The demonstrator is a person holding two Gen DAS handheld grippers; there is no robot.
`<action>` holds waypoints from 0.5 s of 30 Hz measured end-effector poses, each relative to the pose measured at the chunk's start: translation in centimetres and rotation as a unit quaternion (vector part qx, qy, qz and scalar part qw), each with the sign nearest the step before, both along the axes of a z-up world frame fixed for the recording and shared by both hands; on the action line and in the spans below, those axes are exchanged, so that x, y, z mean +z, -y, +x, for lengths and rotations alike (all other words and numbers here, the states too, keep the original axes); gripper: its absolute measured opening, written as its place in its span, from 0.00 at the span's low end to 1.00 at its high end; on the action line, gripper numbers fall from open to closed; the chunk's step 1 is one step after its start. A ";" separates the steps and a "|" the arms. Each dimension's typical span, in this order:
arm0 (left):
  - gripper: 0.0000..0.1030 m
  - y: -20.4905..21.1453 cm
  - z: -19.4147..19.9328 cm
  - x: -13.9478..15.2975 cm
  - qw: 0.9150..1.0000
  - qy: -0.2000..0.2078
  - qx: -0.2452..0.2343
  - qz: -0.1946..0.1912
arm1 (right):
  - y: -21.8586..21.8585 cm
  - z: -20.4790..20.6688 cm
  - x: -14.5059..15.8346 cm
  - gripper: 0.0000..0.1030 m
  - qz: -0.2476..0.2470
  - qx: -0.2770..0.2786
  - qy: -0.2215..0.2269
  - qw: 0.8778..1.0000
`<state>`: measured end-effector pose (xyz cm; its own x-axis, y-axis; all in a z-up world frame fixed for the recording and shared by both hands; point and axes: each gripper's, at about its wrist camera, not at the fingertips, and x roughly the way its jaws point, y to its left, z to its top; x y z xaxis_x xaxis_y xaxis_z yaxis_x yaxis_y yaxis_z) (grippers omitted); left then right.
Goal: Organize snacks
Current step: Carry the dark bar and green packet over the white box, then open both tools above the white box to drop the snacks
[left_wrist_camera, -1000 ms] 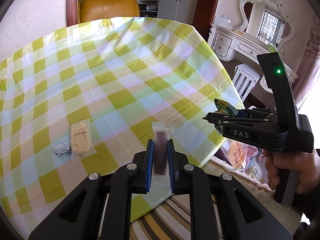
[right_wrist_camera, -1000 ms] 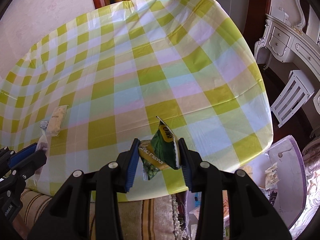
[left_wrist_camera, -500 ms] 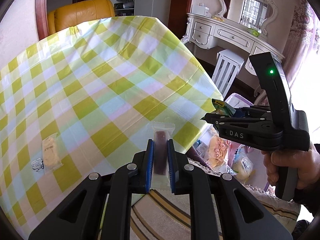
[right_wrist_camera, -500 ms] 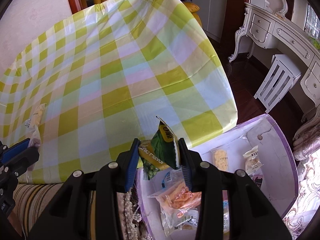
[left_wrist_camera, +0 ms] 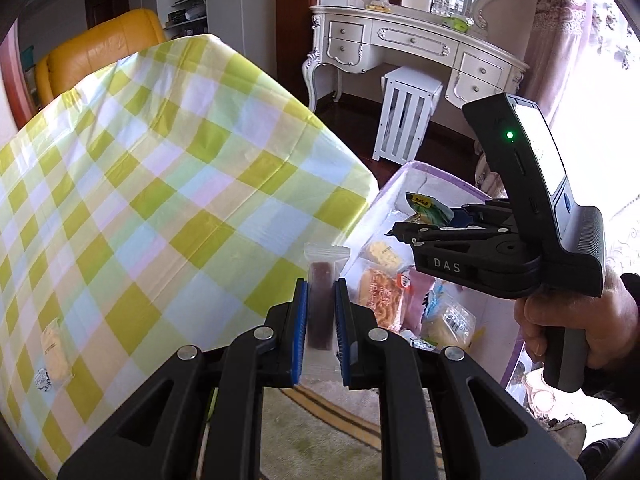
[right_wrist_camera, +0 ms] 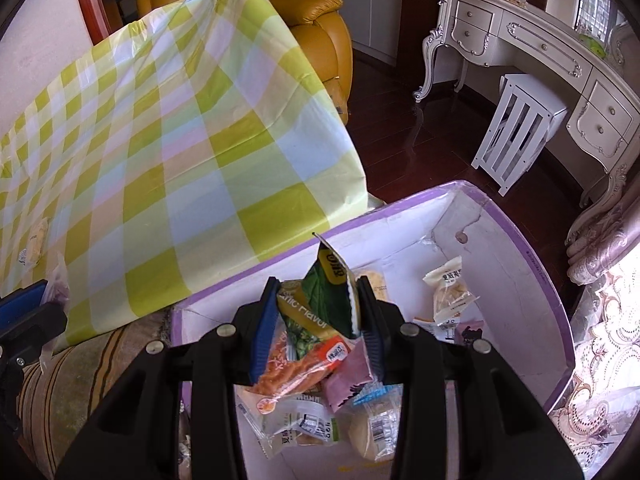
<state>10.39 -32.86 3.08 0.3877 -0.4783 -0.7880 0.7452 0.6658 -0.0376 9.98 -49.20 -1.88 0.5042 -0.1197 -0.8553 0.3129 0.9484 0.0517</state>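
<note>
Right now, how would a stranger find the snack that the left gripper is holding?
Look past the checked table edge toward the purple box. The left gripper pinches a narrow clear packet upright. Unlike the green bag nearby, it shows one dark reddish bar.

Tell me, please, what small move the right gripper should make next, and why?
Probably open the fingers and drop the packet. The right gripper holds the green snack packet directly above the purple-rimmed box, where other snacks already lie, so a release should land it inside. The left gripper, clamping a dark red bar, can follow.
</note>
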 end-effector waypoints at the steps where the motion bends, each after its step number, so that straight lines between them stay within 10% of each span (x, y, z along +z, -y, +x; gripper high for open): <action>1: 0.13 0.6 -0.2 -0.1 1.000 0.000 -0.007 0.003 | 0.5 -0.2 -0.1 0.38 0.000 -0.005 -0.001 1.000; 15: 0.13 6.7 -2.0 -1.2 0.997 -0.002 -0.072 0.033 | 6.0 -3.0 -2.3 0.38 -0.002 -0.067 -0.028 0.997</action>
<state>8.35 -39.61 1.86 0.3147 -0.4759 -0.8213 0.8335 0.5525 -0.0008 6.98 -55.21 -4.16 0.4355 -0.1874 -0.8805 0.4400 0.8976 0.0266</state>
